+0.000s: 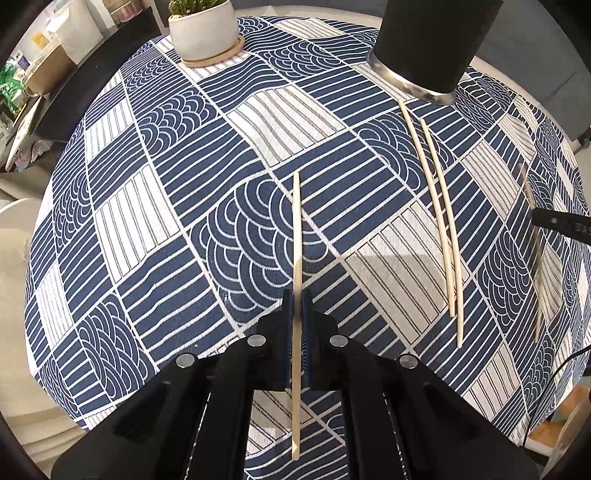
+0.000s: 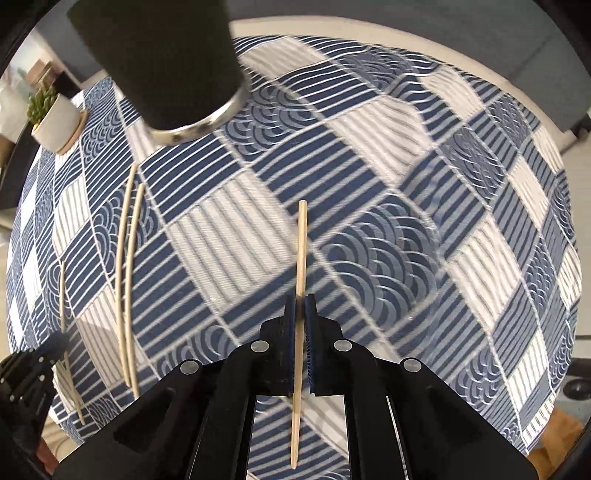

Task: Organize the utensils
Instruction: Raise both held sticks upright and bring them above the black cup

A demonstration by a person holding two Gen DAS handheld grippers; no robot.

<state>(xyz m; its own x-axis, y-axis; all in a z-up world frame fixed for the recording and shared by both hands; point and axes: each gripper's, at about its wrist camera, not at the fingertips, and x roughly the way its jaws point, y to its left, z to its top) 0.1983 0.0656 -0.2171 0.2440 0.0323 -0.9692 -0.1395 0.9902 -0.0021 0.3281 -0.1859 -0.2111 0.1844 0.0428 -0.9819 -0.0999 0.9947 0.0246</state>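
Note:
My left gripper [image 1: 297, 301] is shut on a pale wooden chopstick [image 1: 296, 229] that runs forward between its pads above the tablecloth. My right gripper [image 2: 299, 306] is shut on another chopstick [image 2: 301, 243], held the same way. Two more chopsticks [image 1: 441, 218] lie side by side on the cloth between the grippers; they also show in the right wrist view [image 2: 127, 266]. A black utensil cup with a metal rim [image 1: 428, 40] stands at the far side of the table, also in the right wrist view [image 2: 162, 62]. The right gripper with its chopstick [image 1: 537, 266] shows at the left view's right edge.
A white potted plant [image 1: 203, 29] on a wooden coaster stands at the far left of the round table, which is covered by a blue and white patterned cloth [image 1: 258, 122]. The left gripper [image 2: 26, 373] shows at the right view's lower left edge.

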